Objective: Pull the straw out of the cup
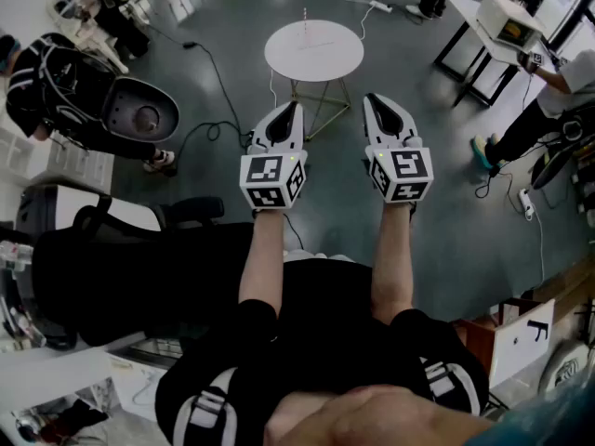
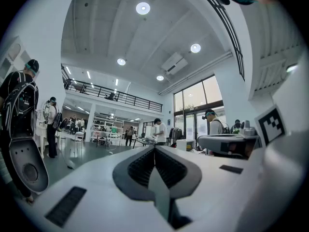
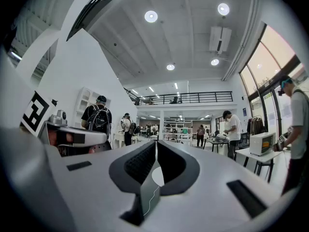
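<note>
- The left gripper [image 1: 294, 108] is pointing level, its two jaws lying pressed together tip to tip with nothing between them; in the left gripper view [image 2: 154, 148] the dark pads are meeting in one closed seam.
- The right gripper [image 1: 374, 100] is pointing level just beside it, jaws likewise fully together and gripping nothing; the right gripper view [image 3: 156, 143] is showing the pads closed on each other.
- The marker cube [image 1: 272, 179] is sitting behind the left jaws, over the person's hand.
- A round white table [image 1: 279, 59] is standing ahead of both pairs of jaws, well apart from the tips and roughly between their two lines.
- The straw [image 1: 305, 19] is showing as a thin upright line on the far part of that table, beyond the jaws and touched by neither gripper; the cup is too small to make out.
- A person with a black backpack [image 1: 46, 91] is standing far out to the left of the left jaws.
</note>
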{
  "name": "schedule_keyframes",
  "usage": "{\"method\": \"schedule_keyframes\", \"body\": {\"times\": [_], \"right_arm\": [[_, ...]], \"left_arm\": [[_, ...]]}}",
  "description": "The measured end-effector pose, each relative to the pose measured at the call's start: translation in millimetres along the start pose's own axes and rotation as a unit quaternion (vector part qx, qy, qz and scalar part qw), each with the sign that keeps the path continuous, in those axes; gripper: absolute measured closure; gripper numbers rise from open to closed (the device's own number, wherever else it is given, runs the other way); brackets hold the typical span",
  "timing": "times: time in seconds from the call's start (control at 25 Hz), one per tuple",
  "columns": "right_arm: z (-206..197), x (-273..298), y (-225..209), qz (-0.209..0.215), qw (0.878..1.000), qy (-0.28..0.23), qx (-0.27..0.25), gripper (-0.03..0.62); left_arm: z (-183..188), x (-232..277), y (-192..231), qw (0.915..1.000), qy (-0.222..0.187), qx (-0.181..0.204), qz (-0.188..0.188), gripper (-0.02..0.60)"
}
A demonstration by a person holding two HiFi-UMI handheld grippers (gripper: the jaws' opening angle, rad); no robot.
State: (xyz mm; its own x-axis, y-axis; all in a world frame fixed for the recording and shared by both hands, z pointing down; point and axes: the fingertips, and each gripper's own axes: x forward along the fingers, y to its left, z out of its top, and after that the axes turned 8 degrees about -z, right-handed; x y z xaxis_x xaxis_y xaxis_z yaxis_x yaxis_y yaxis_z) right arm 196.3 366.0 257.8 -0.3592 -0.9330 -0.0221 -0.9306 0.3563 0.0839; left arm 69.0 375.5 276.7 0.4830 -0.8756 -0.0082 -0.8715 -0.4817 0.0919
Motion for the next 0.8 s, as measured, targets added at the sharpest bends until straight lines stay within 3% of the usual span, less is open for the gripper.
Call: {"method": "schedule_keyframes", "body": {"times": [0.16, 0.36, 0.48, 0.8], "right_arm": [[-4.7, -2.9, -10.6, 0.006, 1.0, 0.011, 0.009, 0.577], [4.0, 5.6, -12.2, 0.006, 0.999, -0.03, 0.031, 0.576], [6.3, 17.6, -6.0, 0.008, 0.999, -0.028, 0.026, 0.576], [14.9, 42.4, -10.6, 0.013, 0.999, -0.035, 0.021, 0.577]], "left_arm": [[-4.1, -5.4, 3.1, 0.9998, 0.006, 0.001, 0.016, 0.572], [-2.3, -10.8, 20.2, 0.9992, 0.012, 0.004, 0.038, 0.572], [4.1, -12.0, 34.6, 0.9987, 0.009, 0.006, 0.049, 0.572], [14.9, 4.8, 54.9, 0.9989, -0.006, 0.006, 0.047, 0.572]]}}
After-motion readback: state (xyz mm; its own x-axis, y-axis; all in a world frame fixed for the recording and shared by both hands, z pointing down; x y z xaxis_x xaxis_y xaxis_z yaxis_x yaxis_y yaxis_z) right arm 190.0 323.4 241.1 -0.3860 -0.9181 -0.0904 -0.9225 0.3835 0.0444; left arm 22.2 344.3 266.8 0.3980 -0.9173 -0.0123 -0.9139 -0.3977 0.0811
